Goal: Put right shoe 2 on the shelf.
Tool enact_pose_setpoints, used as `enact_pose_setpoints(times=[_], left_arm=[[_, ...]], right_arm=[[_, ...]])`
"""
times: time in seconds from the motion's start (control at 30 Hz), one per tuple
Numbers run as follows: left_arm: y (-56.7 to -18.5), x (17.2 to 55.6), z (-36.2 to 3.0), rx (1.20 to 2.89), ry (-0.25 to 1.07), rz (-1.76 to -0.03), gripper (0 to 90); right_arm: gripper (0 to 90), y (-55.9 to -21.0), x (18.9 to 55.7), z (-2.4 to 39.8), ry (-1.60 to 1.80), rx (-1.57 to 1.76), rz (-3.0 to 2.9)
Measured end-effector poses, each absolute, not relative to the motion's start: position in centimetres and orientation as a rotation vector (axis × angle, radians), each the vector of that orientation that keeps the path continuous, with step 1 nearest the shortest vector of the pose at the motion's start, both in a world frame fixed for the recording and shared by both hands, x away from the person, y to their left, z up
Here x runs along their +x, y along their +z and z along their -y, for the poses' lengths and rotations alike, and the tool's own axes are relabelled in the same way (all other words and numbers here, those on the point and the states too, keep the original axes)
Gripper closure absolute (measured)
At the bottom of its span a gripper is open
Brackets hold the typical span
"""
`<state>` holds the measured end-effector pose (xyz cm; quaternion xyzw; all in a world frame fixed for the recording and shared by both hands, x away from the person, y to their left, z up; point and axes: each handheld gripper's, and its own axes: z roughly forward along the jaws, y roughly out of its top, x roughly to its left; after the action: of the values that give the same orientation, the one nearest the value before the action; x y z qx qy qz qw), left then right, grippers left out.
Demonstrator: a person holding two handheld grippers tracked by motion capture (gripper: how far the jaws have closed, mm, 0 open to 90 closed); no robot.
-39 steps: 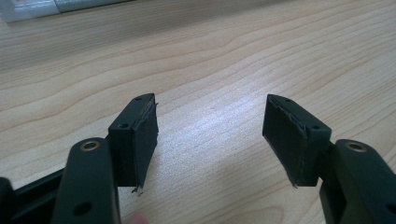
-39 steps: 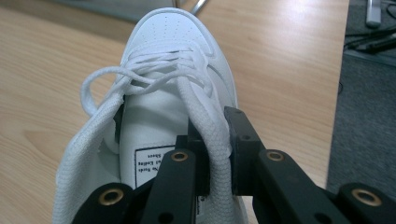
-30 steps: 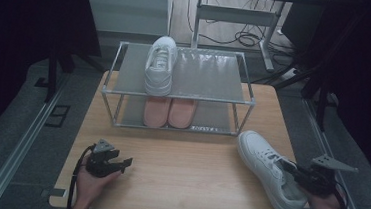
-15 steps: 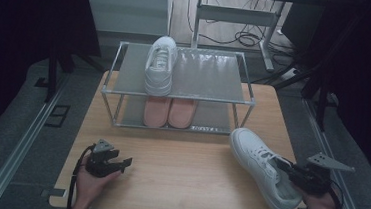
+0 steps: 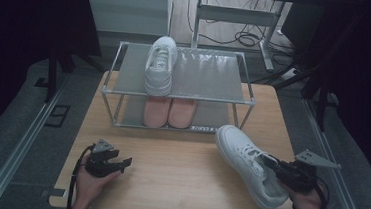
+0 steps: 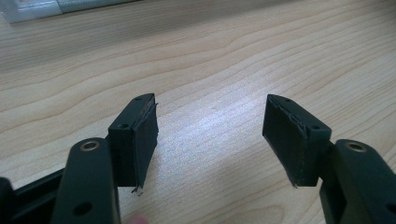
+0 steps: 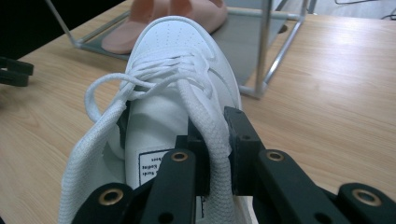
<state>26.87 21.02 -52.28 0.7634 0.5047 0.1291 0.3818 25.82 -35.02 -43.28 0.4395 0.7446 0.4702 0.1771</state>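
Gripping a white sneaker [image 5: 249,164] by its collar at the table's [image 5: 182,184] right front.
It is clamped by the right gripper [image 7: 217,154]; the left gripper [image 6: 210,135] is held wide, empty. A matching sneaker [image 5: 159,65] is kept atop the rack [image 5: 215,79], pink shoes [image 5: 169,111] on its lower shelf.

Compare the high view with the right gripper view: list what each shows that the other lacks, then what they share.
High view alone: a second white sneaker on the metal rack's top shelf, and the right gripper from outside.

Right gripper view alone: the black pads clamped on the sneaker's collar wall, and a printed label inside it.

Both: the white lace-up sneaker on the wooden table, the pink slippers, the left gripper.
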Motion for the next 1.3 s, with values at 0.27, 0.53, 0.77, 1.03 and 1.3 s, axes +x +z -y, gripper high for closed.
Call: enact_pose_setpoints(times=[0.27,0.53,0.77,1.03,1.3], left_arm=[[-52.3,26.9,-21.0,1.949,0.329,-1.288,36.1],[-52.3,26.9,-21.0,1.95,0.328,-1.288,36.1],[-52.3,26.9,-21.0,1.947,0.328,-1.288,36.1],[-52.4,27.0,-21.1,1.945,0.329,-1.289,36.1],[-52.4,27.0,-21.1,1.951,0.326,-1.285,36.0]], right_arm=[[81.7,-43.1,26.5,32.8,1.377,1.209,-2.126],[81.7,-41.8,26.8,31.0,1.425,1.147,-2.139],[81.7,-40.8,27.2,29.6,1.444,1.114,-2.138],[81.7,-39.9,27.8,27.8,1.473,1.071,-2.15],[81.7,-38.4,27.9,27.2,1.522,1.044,-2.123]])
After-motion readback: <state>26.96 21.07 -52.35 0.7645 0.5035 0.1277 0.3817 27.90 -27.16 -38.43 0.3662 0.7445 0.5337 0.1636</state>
